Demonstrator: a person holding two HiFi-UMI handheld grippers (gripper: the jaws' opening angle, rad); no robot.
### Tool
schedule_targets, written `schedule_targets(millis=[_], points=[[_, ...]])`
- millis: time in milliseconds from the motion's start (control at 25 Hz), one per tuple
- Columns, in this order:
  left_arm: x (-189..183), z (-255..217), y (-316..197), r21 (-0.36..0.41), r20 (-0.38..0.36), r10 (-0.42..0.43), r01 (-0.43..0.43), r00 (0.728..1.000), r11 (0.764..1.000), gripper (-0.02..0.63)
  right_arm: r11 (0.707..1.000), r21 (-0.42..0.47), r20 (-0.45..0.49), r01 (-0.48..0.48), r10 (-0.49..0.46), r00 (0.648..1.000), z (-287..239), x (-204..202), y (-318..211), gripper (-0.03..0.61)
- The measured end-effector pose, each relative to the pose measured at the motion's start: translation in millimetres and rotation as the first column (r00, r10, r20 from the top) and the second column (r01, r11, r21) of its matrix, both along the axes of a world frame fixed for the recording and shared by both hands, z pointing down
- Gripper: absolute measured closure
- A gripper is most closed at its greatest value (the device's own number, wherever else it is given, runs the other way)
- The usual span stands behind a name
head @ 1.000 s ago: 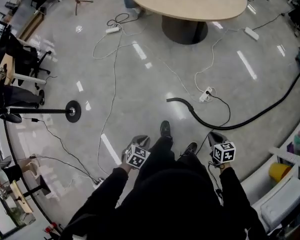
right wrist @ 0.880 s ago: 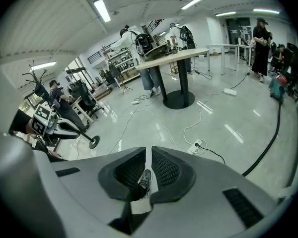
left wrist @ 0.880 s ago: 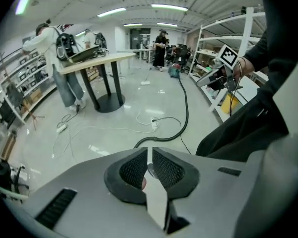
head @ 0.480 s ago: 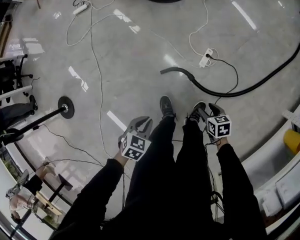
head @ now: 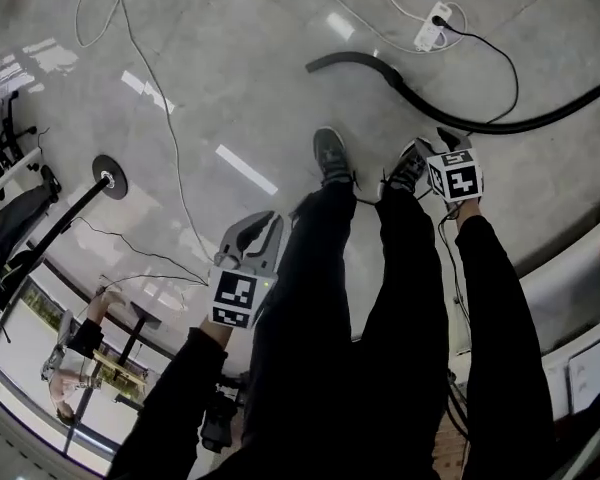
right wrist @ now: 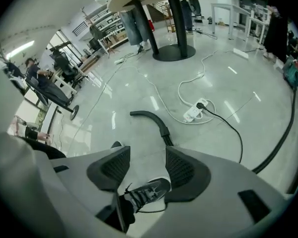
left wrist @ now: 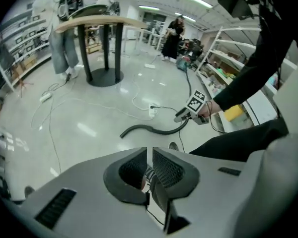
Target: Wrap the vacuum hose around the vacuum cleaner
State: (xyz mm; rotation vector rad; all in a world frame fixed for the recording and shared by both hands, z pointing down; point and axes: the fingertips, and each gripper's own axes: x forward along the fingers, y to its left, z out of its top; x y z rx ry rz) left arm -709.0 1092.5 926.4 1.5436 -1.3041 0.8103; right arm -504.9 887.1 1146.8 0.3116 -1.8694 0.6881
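Now holding the left gripper (head: 263, 220) at 7 o'clock of the head view, beside the left leg, jaws pressed together on nothing. Holding the right gripper (head: 446, 138) at 2 o'clock, just beside the right shoe (head: 410, 166), jaws apart after just opening, with nothing gripped and only that shoe seen through the gap. Looking down on the black vacuum hose (head: 355, 58) lying loose on the grey floor (head: 230, 88), its curved end near 12 o'clock, running off the edge at 2 o'clock, just ahead of the right gripper's jaws and not between them. Seeing a white power strip (head: 432, 30) at 1 o'clock, just beyond the hose
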Motion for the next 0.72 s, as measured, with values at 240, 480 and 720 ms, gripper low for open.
schedule_targets(millis=[240,480,720], points=[[-49,111,10,-0.054,0.053,-0.118,0.121,0.992,0.991,0.568,0.969,0.02,-0.045,0.246,-0.245,0.968,124,-5,-10,0.354],[-85,190,22,-0.093,0.065,-0.323,0.328,0.944,0.94,0.568,0.955,-0.008,-0.051,0.296,-0.296,0.954,228,-16,-22,0.351],[-102,234,6,-0.08,0.063,-0.375,0.379,0.925,0.922,0.568,0.923,-0.011,-0.081,0.386,-0.385,0.919,306,-23,-21,0.351]])
